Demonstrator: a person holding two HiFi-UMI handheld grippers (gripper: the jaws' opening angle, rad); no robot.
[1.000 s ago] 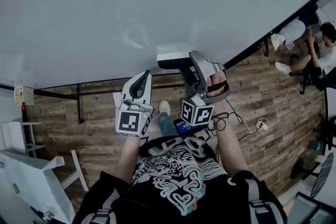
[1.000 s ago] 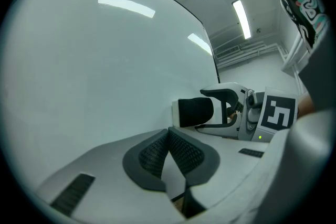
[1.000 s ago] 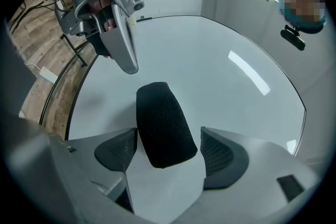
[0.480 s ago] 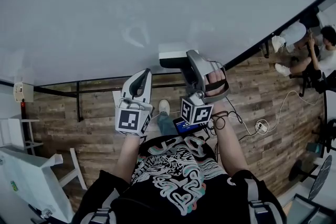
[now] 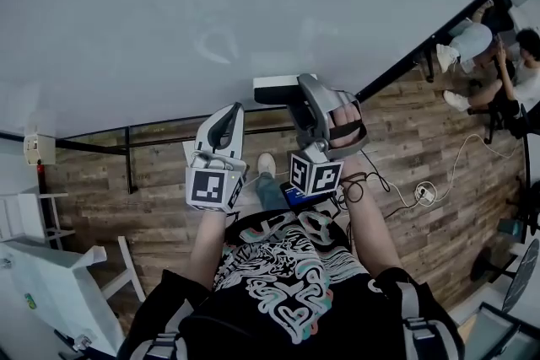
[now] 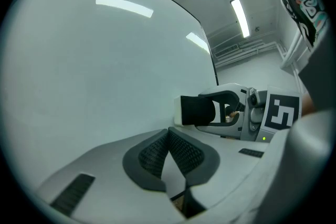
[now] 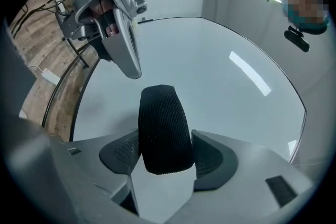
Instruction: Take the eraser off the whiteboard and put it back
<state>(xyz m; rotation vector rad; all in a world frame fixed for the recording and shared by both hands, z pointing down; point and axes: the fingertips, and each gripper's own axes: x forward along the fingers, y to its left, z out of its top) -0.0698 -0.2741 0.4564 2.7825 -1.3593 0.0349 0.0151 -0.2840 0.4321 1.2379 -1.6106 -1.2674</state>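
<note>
The eraser [image 5: 272, 88], a white block with a black ribbed grip [image 7: 164, 128], sticks to the whiteboard [image 5: 211, 13] near its lower edge. My right gripper [image 5: 293, 91] points level at the board with the eraser between its jaws. The jaws are closing, and the pads [image 7: 212, 152] stand close to the eraser's sides without clearly pressing on them. The left gripper view shows the same from the side: the eraser [image 6: 197, 111] inside the right gripper's fingers [image 6: 231, 98]. My left gripper [image 5: 226, 118] hovers to the left of it, shut and empty, its tip [image 6: 169, 135] near the board.
A black rail [image 5: 126, 149] runs under the board, above a wooden floor. A cable and power strip [image 5: 422, 198] lie on the floor at the right. People sit at the far right [image 5: 506, 72]. White furniture [image 5: 42, 282] stands at the lower left.
Both grippers stay where they were, the right one still around the eraser. Only the head view has shifted slightly.
</note>
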